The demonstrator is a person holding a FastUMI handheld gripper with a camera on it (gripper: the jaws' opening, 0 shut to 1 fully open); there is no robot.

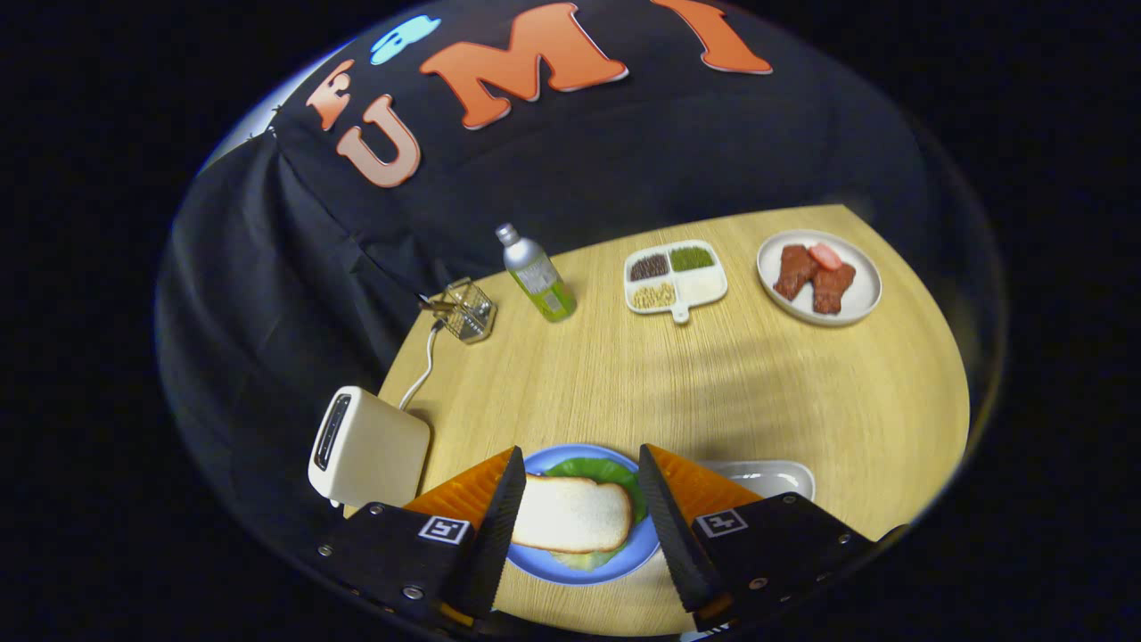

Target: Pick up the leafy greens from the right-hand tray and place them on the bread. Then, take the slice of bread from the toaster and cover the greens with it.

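The tool (578, 517) is held wide open above the blue plate (545, 567), where a bread slice (570, 514) covers the greens (599, 471).

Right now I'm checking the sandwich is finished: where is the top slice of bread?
In the gripper view, the bread slice lies on the leafy greens on the blue plate, between the open gripper's fingers, right of the toaster.

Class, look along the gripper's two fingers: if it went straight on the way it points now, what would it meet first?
Most likely the slice of bread lying on the leafy greens on the blue plate. It sits between the open gripper fingers. Height above it is hard to judge.
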